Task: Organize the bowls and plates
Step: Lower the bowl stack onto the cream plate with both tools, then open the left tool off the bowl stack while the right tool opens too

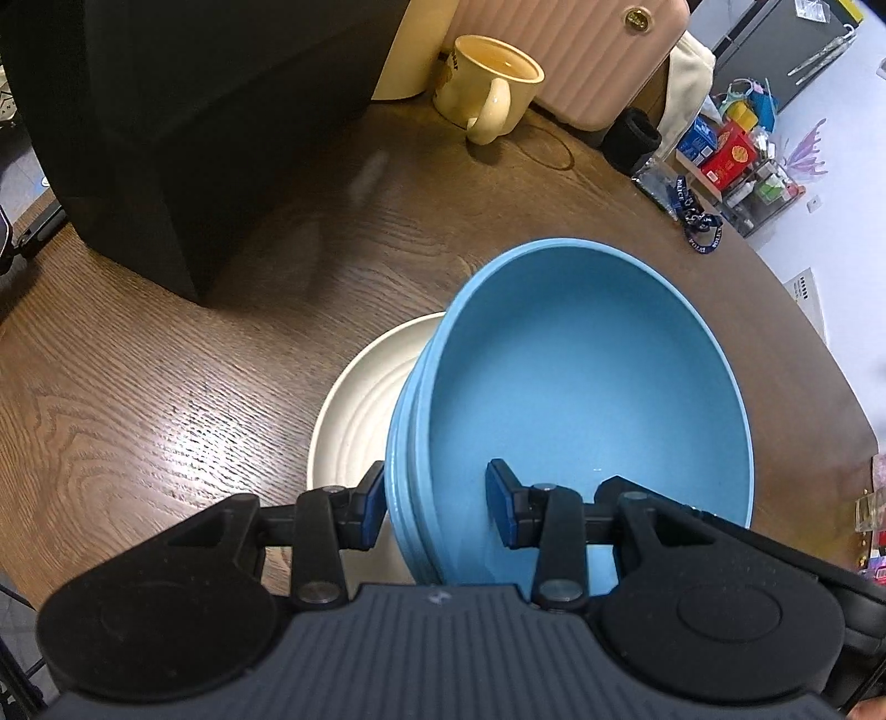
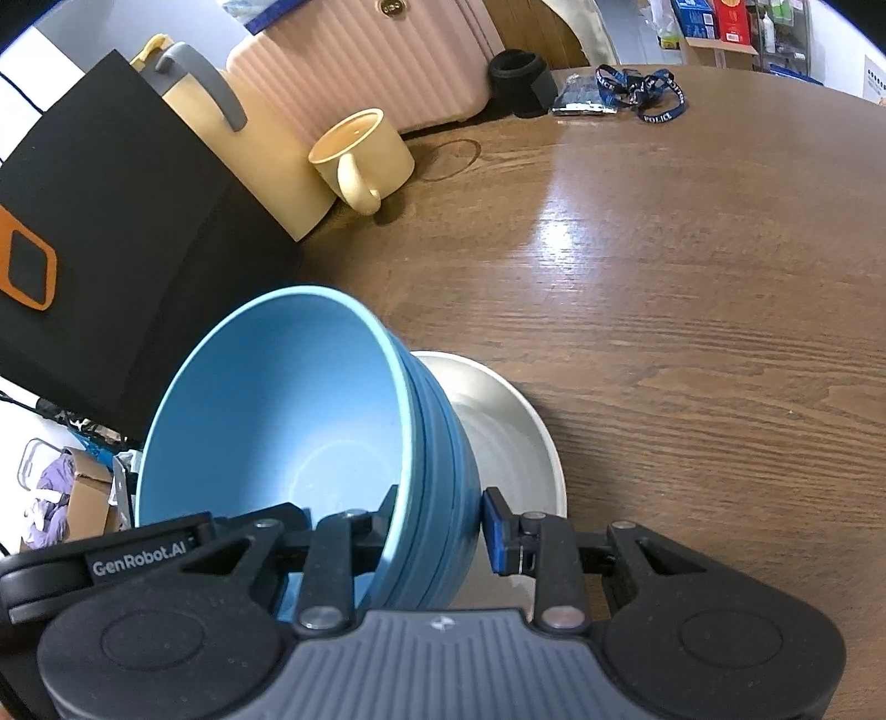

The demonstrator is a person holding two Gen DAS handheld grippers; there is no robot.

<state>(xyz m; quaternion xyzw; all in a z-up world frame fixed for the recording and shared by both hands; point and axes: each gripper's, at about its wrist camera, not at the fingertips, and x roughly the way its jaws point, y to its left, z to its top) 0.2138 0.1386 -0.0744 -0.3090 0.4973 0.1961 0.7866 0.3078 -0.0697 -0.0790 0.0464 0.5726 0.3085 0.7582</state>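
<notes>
A large blue bowl [image 1: 581,387] [image 2: 277,415] with a ribbed outer wall is held between both grippers at opposite sides of its rim. My left gripper [image 1: 434,507] straddles its left wall, one pad outside and one inside, shut on it. My right gripper [image 2: 440,526] clamps the right wall the same way. Under the bowl a cream plate [image 1: 360,410] [image 2: 509,443] lies flat on the wooden table [image 1: 138,387] [image 2: 692,277], partly hidden by the bowl. I cannot tell whether the bowl touches the plate.
A yellow mug [image 1: 487,83] [image 2: 360,155] stands at the back, beside a big black box [image 1: 166,138] [image 2: 111,249] and a pink suitcase [image 1: 581,50] [image 2: 360,61]. A blue lanyard [image 1: 698,216] [image 2: 642,88] lies near the table's far edge.
</notes>
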